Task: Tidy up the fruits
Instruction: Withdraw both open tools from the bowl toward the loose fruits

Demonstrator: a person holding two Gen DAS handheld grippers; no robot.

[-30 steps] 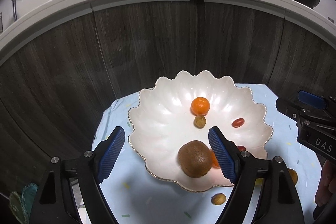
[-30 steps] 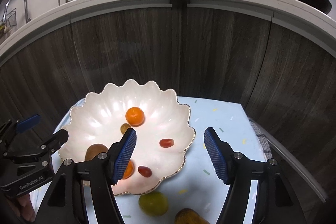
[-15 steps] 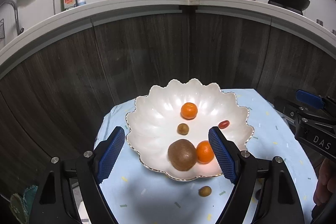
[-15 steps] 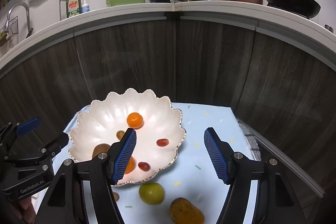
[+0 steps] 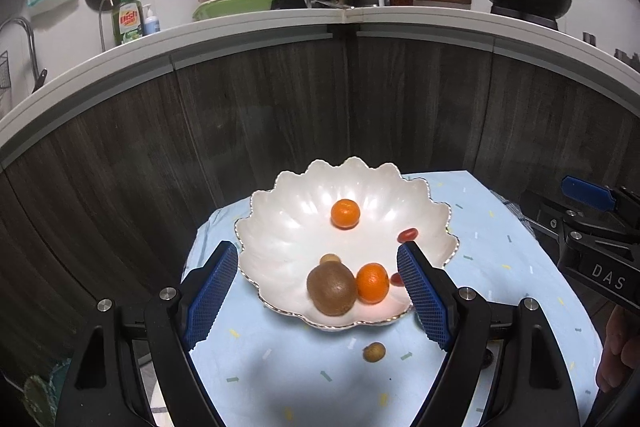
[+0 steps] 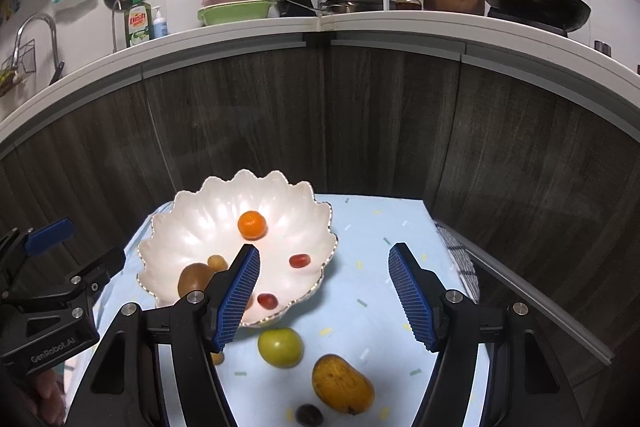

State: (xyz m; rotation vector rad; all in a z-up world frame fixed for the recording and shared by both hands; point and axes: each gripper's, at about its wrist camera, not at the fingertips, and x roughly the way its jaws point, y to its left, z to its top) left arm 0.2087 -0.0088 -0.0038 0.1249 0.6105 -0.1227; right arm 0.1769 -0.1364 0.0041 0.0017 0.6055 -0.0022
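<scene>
A white scalloped bowl point(image 5: 288, 227) point(image 6: 192, 227) stands on the blue-clothed table. It holds a kiwi point(image 5: 331, 289), two mandarins point(image 5: 345, 213) point(image 5: 372, 283), a small brown fruit point(image 5: 329, 259) and two red cherry tomatoes point(image 6: 299, 260) point(image 6: 267, 301). On the cloth lie a green fruit point(image 6: 279, 345), a mango point(image 6: 343, 383), a dark fruit point(image 6: 309, 415) and a small brown fruit point(image 5: 374, 352). My left gripper point(image 5: 318, 293) is open and empty, held above the bowl's near rim. My right gripper point(image 6: 324, 295) is open and empty, right of the bowl, above the cloth.
Dark wood cabinet panels point(image 5: 280, 115) rise right behind the table. A checked towel point(image 6: 460, 259) hangs at the table's right edge. The counter above carries pots, dishes and a wok point(image 6: 532, 3).
Both grippers have drawn back and up from the bowl, so more of the table shows. The kiwi now lies free in the bowl. The mango and dark fruit have come into the right view.
</scene>
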